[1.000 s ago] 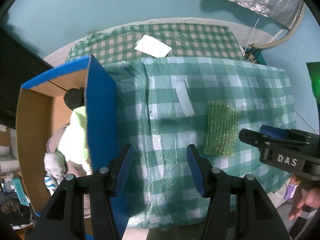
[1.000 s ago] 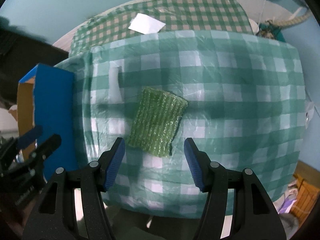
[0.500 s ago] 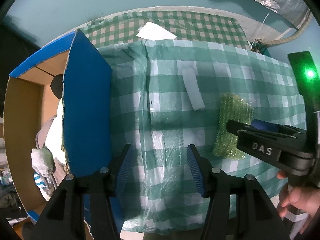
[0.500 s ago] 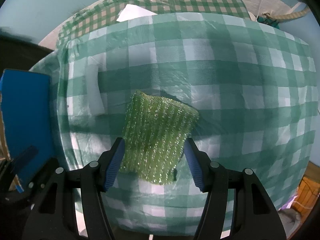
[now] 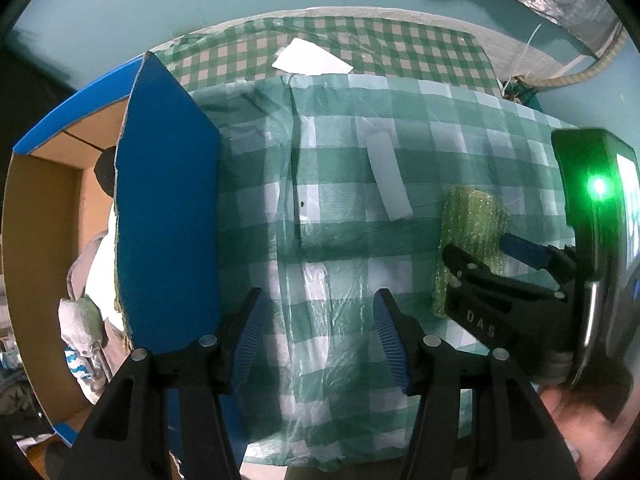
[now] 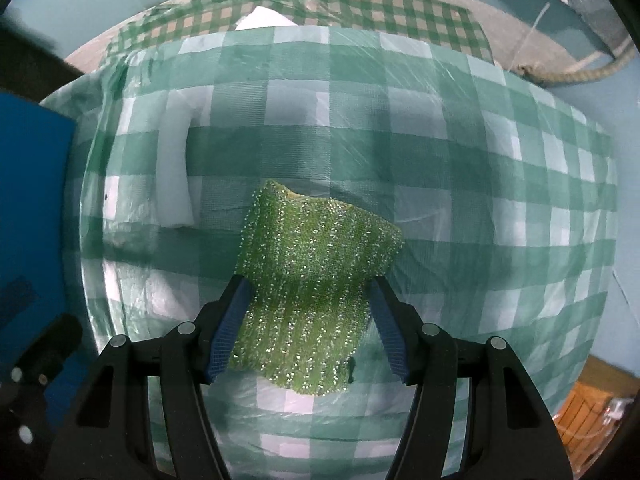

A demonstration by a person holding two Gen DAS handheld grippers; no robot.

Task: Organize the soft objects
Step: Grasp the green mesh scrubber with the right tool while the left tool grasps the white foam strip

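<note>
A sparkly green scrub cloth (image 6: 312,276) lies flat on the green checked table cover. My right gripper (image 6: 308,308) is open and straddles the cloth's near half, one finger at each side edge. In the left wrist view the same cloth (image 5: 472,224) lies at the right, partly behind the right gripper (image 5: 496,256). My left gripper (image 5: 320,324) is open and empty above the cover, beside the blue cardboard box (image 5: 168,216). The box holds several soft items, among them a white and grey cloth (image 5: 84,320).
A white strip (image 5: 388,176) lies on the cover left of the green cloth, also in the right wrist view (image 6: 174,168). A white sheet of paper (image 5: 308,60) lies at the far end on a darker checked cloth. The table's near edge is just below the grippers.
My right gripper has moved forward and down until its open fingers straddle the green cloth. The left gripper has shifted a little toward the table, open and empty.
</note>
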